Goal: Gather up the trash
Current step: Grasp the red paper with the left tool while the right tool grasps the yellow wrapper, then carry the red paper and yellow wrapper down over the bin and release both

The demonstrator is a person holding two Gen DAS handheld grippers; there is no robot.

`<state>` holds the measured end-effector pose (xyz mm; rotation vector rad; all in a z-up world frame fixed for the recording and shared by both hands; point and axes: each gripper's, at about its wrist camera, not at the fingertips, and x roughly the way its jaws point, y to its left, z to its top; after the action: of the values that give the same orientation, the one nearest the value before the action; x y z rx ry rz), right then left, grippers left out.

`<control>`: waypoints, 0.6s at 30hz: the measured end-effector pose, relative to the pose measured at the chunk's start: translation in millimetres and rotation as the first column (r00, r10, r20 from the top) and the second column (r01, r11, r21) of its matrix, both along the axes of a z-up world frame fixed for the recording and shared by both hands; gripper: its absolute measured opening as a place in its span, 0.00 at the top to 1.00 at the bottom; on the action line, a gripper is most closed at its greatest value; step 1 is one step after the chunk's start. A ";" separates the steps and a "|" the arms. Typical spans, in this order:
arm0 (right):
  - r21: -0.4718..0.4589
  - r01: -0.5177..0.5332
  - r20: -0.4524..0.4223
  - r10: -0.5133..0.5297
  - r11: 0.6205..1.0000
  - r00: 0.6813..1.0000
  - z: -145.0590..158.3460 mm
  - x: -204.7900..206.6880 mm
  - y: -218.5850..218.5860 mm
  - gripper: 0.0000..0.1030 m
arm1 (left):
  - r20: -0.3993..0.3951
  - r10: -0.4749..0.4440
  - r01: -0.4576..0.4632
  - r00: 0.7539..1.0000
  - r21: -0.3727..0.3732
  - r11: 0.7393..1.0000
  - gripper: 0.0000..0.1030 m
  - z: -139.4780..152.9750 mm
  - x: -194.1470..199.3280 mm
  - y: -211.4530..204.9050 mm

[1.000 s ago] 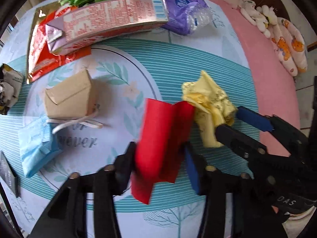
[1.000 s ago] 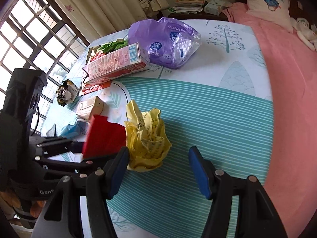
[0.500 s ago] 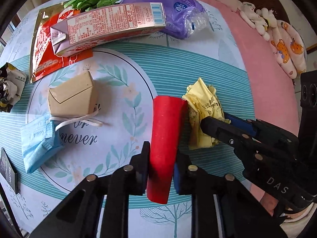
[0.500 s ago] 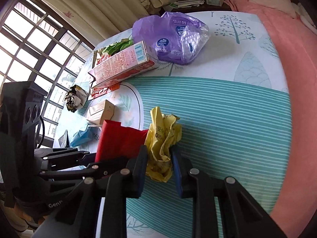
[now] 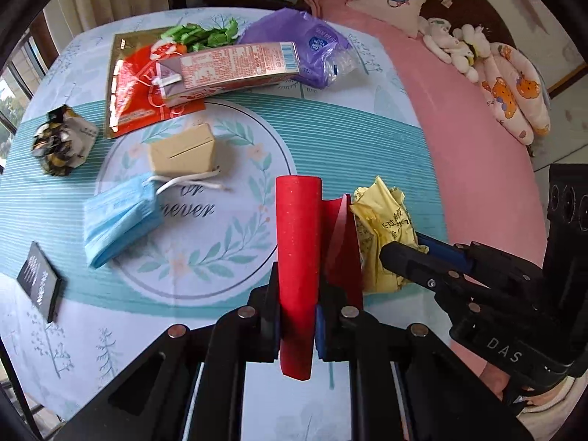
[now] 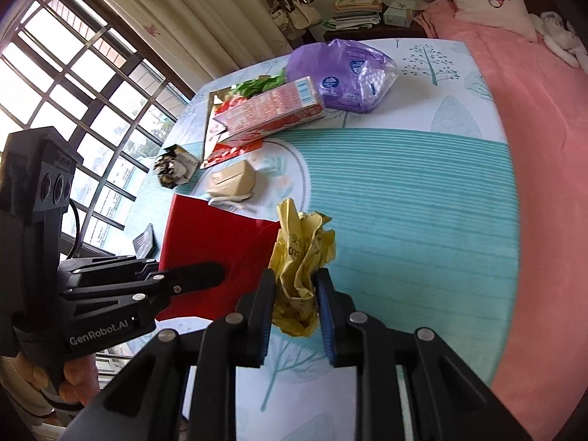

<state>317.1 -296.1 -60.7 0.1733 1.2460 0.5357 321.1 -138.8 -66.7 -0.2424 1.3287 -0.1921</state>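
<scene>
So both claws have closed up since a second ago; back then the left gripper [image 5: 297,325] was gaping around the red folded card [image 5: 298,257] and the right gripper [image 6: 296,316] was wide open with the crumpled yellow wrapper [image 6: 301,257] sitting loose in front of it; now the left one is pinched tight on the card, which stands up between its pads, and the right one is squeezed onto the wrapper; the two pieces are right beside each other, touching or near enough; looks to me like both grabs are done and the next bit is just lifting them off the tablecloth [image 5: 349,139]; plenty still lying around though, the blue face mask [image 5: 119,217], the small brown box [image 5: 182,152], the milk carton [image 5: 235,66] and the purple plastic bag [image 5: 316,47] further back.
</scene>
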 end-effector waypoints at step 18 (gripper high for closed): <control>-0.026 0.107 0.066 -0.105 0.994 0.992 46.4 -219.8 127.4 0.79 | 0.128 -0.047 0.046 0.991 0.015 0.999 0.89 52.4 -215.1 146.4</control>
<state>97.3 -168.7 -14.3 0.1944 1.1745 0.4275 106.0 7.6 -14.3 -0.1855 1.2081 -0.2351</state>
